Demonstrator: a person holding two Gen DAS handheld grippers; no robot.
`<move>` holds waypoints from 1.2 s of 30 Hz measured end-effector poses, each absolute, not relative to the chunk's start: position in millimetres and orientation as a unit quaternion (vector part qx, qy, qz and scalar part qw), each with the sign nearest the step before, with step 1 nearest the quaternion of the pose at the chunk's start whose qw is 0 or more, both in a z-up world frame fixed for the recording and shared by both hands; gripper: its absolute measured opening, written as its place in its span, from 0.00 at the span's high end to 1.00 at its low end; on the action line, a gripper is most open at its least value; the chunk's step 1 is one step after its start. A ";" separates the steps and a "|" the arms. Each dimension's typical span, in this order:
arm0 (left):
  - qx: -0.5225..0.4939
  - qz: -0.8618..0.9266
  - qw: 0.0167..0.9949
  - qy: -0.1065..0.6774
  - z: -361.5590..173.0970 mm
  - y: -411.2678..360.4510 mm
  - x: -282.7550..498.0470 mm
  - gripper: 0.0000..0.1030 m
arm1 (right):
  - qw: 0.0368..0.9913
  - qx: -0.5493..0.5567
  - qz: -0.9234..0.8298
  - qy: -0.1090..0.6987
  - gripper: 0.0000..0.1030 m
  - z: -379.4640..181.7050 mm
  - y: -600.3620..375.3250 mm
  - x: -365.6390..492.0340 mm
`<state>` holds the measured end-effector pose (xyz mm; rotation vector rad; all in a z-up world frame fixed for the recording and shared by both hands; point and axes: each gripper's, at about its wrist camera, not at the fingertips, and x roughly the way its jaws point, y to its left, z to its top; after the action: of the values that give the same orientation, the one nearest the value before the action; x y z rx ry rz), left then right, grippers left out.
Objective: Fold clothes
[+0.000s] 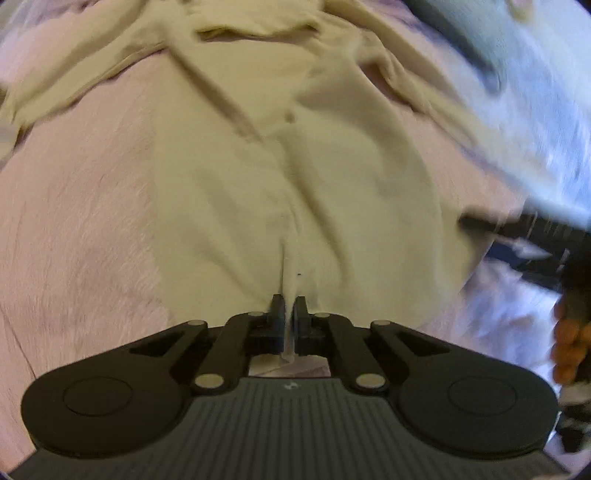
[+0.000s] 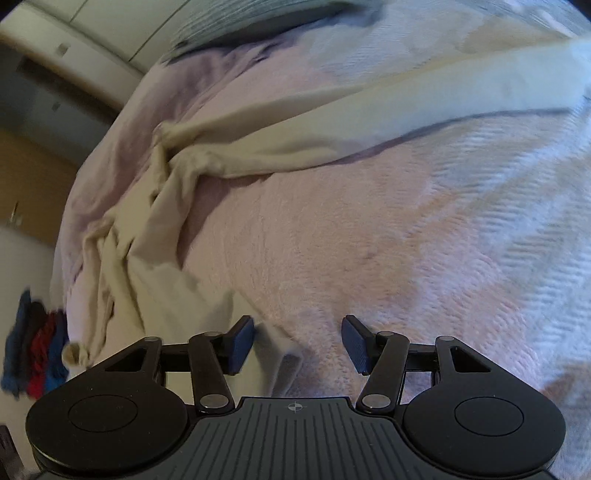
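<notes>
A cream garment (image 1: 295, 155) is lying spread across a pink bedspread (image 1: 74, 221), its near hem pinched tight in the left tool (image 1: 290, 308), while the right tool (image 2: 297, 345) is hovering part-open over a cloth corner.

A home bedroom: a pink blanket (image 2: 369, 240) covers the bed, beside cupboard doors (image 2: 92, 26).

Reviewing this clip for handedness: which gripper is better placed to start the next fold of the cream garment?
Left, probably. The left gripper is already shut on a pinched ridge of the cream garment. The right gripper stands open over the pink blanket, with only a garment edge near its left finger.
</notes>
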<state>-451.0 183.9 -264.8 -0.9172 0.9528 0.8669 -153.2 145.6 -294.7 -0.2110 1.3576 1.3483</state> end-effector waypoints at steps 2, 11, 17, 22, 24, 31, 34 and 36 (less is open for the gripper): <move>-0.455 0.393 0.702 0.381 -251.8 185.1 -487.7 0.99 | 0.549 -0.120 0.603 0.566 0.96 -290.0 144.3 -162.2; -0.556 0.431 0.660 0.263 -198.0 172.3 -667.6 0.99 | 0.561 -0.097 0.603 0.559 0.97 -224.0 58.3 -146.6; -0.551 0.394 0.646 0.352 -228.8 140.8 -667.4 0.99 | 0.565 -0.167 0.559 0.583 0.97 -228.7 14.8 -156.8; -0.549 0.383 0.638 0.381 -238.9 114.7 -672.8 0.99 | 0.557 -0.226 0.525 0.603 0.97 -248.0 -16.5 -168.8; -0.540 0.381 0.630 0.407 -246.9 113.5 -674.2 0.95 | 0.544 -0.252 0.515 0.613 0.97 -254.7 -24.8 -176.8; -0.491 0.392 0.615 0.476 -229.5 150.2 -670.0 0.88 | 0.510 -0.377 0.470 0.614 0.91 -260.2 0.1 -181.5; -0.457 0.408 0.637 0.469 -200.5 177.0 -664.6 0.83 | 0.563 -0.353 0.469 0.581 0.78 -237.0 29.8 -161.2; -0.448 0.406 0.663 0.440 -187.2 200.7 -648.8 0.73 | 0.589 -0.315 0.491 0.560 0.66 -221.9 59.8 -151.7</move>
<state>-648.8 200.7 -187.2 -1.0127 0.9951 0.9184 -151.7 59.8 -221.9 -0.7330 1.3042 1.1430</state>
